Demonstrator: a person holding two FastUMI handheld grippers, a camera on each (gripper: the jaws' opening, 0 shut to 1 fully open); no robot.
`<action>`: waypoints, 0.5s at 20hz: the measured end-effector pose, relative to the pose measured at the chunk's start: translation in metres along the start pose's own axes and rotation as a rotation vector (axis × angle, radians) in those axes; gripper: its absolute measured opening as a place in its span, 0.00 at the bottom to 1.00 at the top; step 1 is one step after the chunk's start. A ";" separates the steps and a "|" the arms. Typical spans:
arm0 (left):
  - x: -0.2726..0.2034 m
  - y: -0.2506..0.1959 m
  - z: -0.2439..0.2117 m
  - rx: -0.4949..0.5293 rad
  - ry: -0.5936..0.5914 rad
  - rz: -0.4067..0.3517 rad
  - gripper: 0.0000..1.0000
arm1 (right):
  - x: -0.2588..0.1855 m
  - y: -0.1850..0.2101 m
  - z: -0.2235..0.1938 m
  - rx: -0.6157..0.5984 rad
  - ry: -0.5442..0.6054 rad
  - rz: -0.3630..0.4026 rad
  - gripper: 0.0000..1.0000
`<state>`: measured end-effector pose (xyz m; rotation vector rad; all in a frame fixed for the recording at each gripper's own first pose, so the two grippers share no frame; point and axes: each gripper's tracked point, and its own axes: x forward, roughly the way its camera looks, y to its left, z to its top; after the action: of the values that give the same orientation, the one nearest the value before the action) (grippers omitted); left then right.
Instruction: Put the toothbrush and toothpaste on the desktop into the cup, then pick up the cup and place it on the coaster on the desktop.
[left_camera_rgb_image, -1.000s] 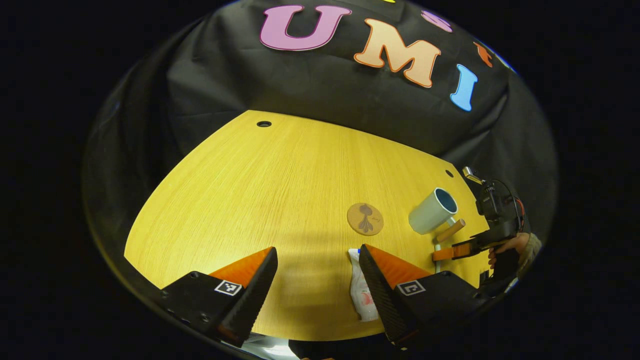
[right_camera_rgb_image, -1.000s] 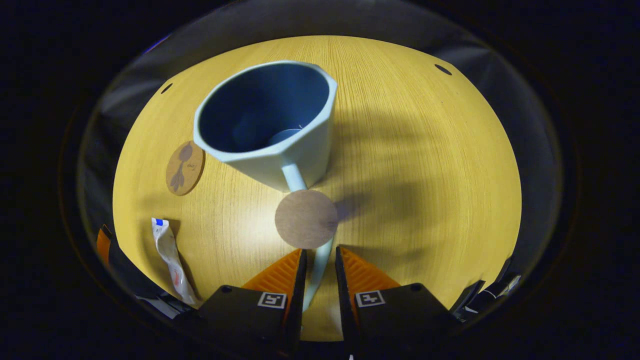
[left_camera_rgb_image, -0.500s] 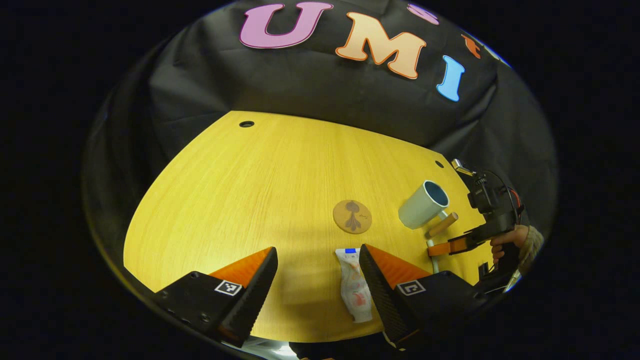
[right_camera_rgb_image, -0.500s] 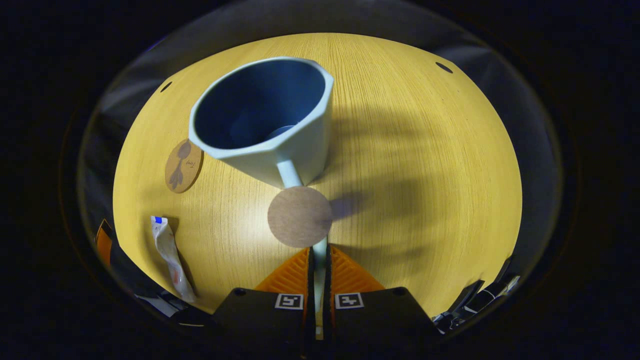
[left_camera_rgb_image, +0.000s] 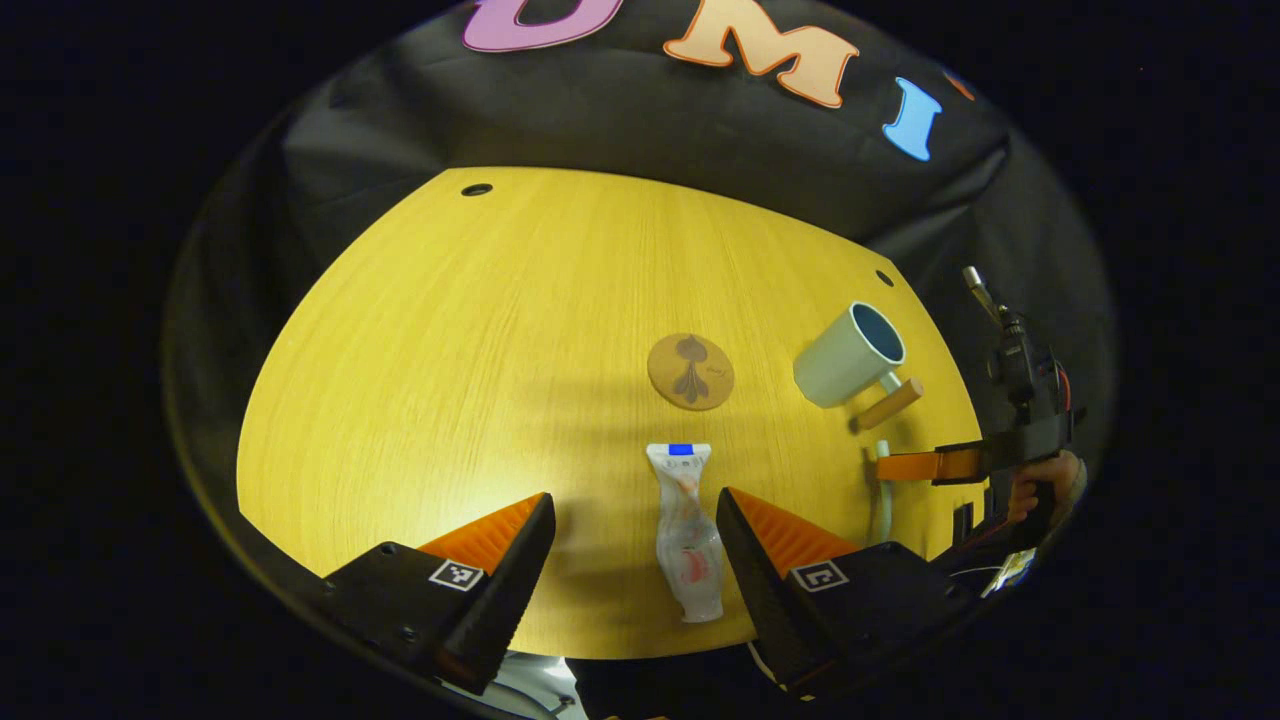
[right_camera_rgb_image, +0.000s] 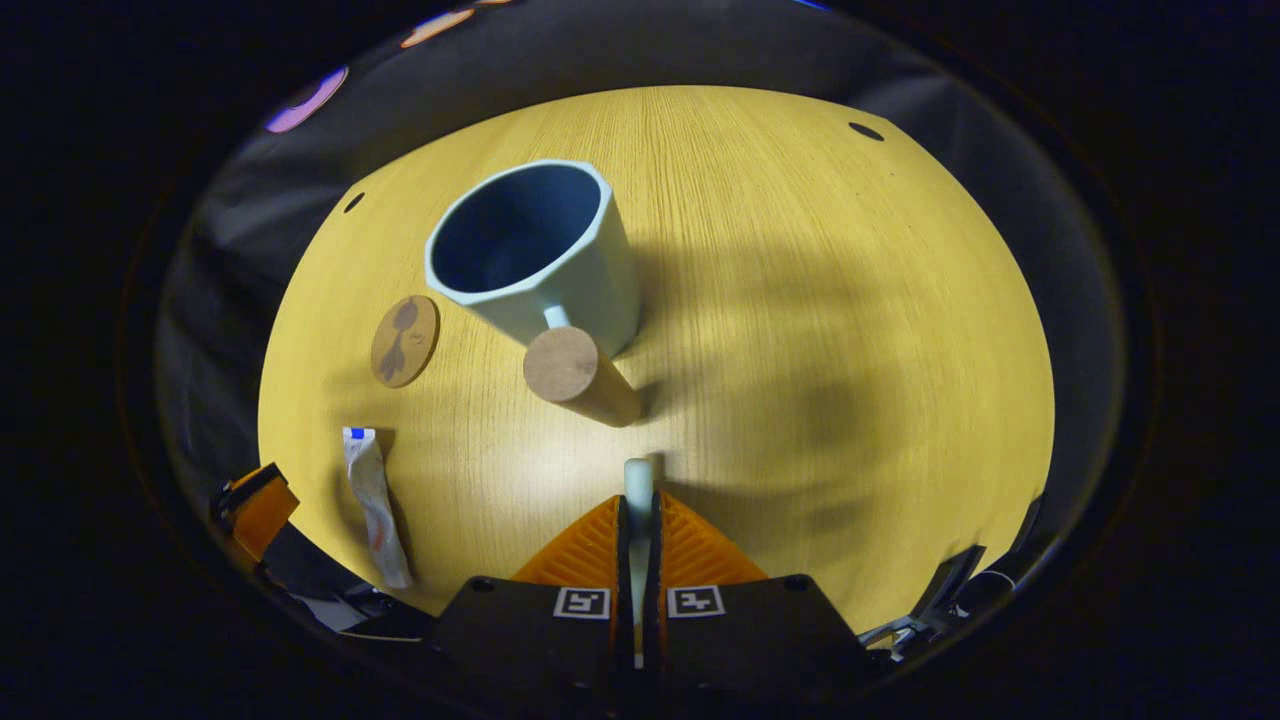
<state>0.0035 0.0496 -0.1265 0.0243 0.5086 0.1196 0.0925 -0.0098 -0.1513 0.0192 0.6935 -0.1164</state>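
I had the left claw (left_camera_rgb_image: 633, 540) spread wide, hovering low over the near edge of the counter (left_camera_rgb_image: 450, 330), toothpaste (left_camera_rgb_image: 686, 530) lying flat just inside its right finger, blue cap end pointing away. Coaster (left_camera_rgb_image: 690, 371) sat bare beyond the tube; cup (left_camera_rgb_image: 848, 354) stood upright further right, wooden-knob handle toward me. In the right gripper view, the right claw (right_camera_rgb_image: 638, 525) was pinched on the toothbrush (right_camera_rgb_image: 637, 480), pale end poking out between the fingers, short of the cup (right_camera_rgb_image: 530, 255) and its knob. My read: lift clear of the knob, line the brush up over the open mouth, tip it down, release only once it was inside. The left should centre over the tube's middle before closing; it looked soft and would likely slip.
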 end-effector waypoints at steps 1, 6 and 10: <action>0.002 -0.005 -0.003 -0.001 0.025 -0.003 0.95 | -0.005 -0.004 -0.003 -0.007 -0.011 -0.004 0.06; 0.021 -0.031 -0.009 -0.009 0.130 -0.037 0.94 | -0.027 -0.018 -0.016 0.024 -0.064 0.011 0.06; 0.038 -0.035 -0.014 -0.008 0.207 -0.015 0.92 | -0.052 -0.036 -0.024 0.072 -0.096 0.018 0.06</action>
<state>0.0340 0.0190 -0.1590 0.0007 0.7150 0.1102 0.0336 -0.0387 -0.1354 0.0887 0.5934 -0.1245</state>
